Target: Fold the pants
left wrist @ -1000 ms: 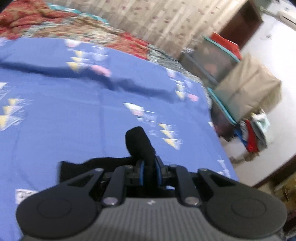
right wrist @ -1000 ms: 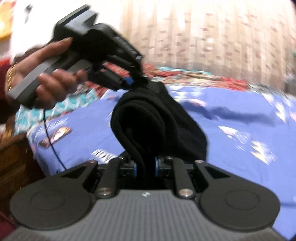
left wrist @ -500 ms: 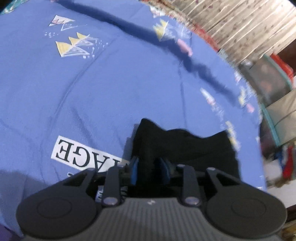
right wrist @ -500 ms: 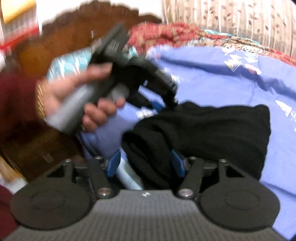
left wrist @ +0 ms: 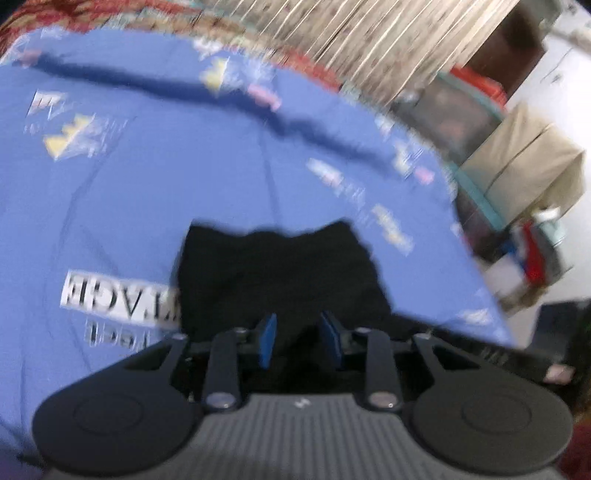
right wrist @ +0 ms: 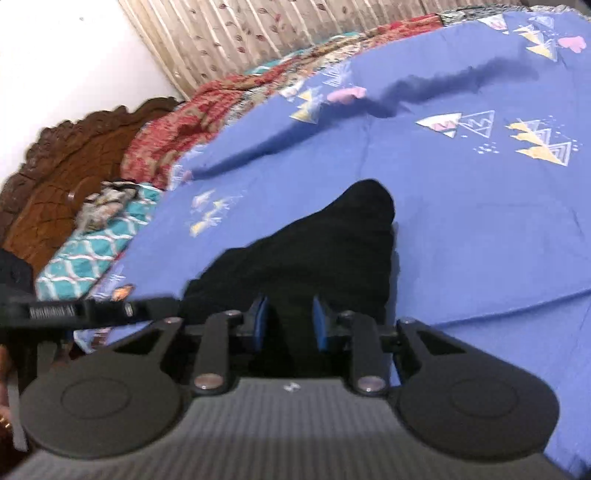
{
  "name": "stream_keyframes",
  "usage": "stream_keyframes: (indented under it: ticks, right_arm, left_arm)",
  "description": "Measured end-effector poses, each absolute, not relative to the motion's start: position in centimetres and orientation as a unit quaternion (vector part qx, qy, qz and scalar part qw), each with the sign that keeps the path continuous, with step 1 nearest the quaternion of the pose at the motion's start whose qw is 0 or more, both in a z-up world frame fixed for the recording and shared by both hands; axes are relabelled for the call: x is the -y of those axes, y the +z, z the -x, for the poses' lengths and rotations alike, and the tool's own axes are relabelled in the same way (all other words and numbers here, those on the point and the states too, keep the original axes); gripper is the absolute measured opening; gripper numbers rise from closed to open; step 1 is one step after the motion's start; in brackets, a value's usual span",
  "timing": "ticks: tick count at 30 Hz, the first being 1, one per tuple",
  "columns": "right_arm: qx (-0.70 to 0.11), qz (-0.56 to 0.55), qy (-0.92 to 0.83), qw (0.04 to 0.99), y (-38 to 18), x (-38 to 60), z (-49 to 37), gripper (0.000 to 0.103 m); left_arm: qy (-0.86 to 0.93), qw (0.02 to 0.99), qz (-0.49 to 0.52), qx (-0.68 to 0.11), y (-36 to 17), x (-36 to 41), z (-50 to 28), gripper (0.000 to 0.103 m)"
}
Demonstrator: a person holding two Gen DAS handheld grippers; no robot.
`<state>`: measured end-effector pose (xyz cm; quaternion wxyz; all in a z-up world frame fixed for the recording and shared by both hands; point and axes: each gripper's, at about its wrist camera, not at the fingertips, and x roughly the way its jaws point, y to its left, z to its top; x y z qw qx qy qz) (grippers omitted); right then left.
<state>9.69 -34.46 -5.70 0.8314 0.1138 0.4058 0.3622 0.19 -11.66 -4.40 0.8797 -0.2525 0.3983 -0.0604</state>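
Observation:
The black pants lie folded into a compact block on the blue sheet. My left gripper sits low at their near edge. Its jaws are closing, the blue pads stand a little apart, and dark cloth lies between them without being squeezed. In the right wrist view the pants run as a thick ridge from a raised corner down into my right gripper. Its jaws are closing, and the cloth fills the gap from pad to pad. The left gripper's body shows at that view's left edge.
A red patterned blanket and a curtain border the bed's far side. A carved wooden headboard and a teal pillow are on the left. Past the bed's right edge stand storage boxes and a clothes pile.
Both grippers came down and the pants went from hanging to lying on the sheet. The left pads moved apart. The right jaws opened wide, then narrowed, and that wrist rolled.

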Motion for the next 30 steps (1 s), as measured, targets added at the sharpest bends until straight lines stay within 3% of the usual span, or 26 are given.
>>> stream_keyframes:
  ticks: [2, 5, 9, 12, 13, 14, 15, 16, 17, 25, 30]
  right_arm:
    - [-0.43, -0.111, 0.347, 0.826, -6.0, 34.3, -10.3, 0.03]
    - [-0.439, -0.094, 0.339, 0.827, -7.0, 33.9, -9.5, 0.031]
    - [-0.437, -0.083, 0.343, 0.828, -6.5, 33.9, -10.3, 0.034]
    - [-0.437, -0.109, 0.356, 0.819, -6.1, 35.2, -10.6, 0.049]
    - [-0.431, -0.125, 0.357, 0.819, -5.7, 36.1, -10.6, 0.07]
    - [-0.419, -0.141, 0.358, 0.823, -5.4, 37.2, -10.6, 0.088]
    - [-0.406, -0.154, 0.359, 0.826, -5.2, 38.3, -10.6, 0.092]
    - [-0.399, -0.165, 0.361, 0.826, -5.2, 39.2, -10.4, 0.092]
    - [-0.406, -0.175, 0.362, 0.821, -5.4, 40.1, -10.6, 0.092]
    - [-0.464, -0.284, 0.378, 0.749, -9.5, 41.3, -12.4, 0.092]
    - [-0.485, -0.254, 0.404, 0.733, -10.6, 38.1, -12.8, 0.092]
  left_arm:
    - [-0.039, 0.878, 0.231, -0.418, -6.0, 12.2, -0.8, 0.013]
    - [-0.012, 0.873, 0.226, -0.431, -8.2, 12.3, -1.8, 0.007]
    - [0.002, 0.869, 0.226, -0.44, -8.4, 12.2, -3.6, 0.007]
    - [-0.013, 0.87, 0.226, -0.437, -7.0, 11.9, -3.4, 0.008]
    - [-0.019, 0.874, 0.232, -0.426, -6.2, 11.5, -2.5, 0.017]
    - [-0.021, 0.882, 0.237, -0.407, -5.3, 10.9, -1.7, 0.043]
    - [-0.017, 0.893, 0.237, -0.383, -4.3, 9.9, -0.5, 0.061]
    - [-0.01, 0.899, 0.237, -0.368, -3.7, 9.1, 0.3, 0.091]
    - [-0.006, 0.902, 0.241, -0.358, -3.3, 8.2, 1.0, 0.099]
    - [-0.044, 0.848, 0.333, -0.409, -7.8, 5.1, -1.0, 0.102]
    - [-0.095, 0.796, 0.398, -0.445, -11.9, 5.9, -2.7, 0.103]
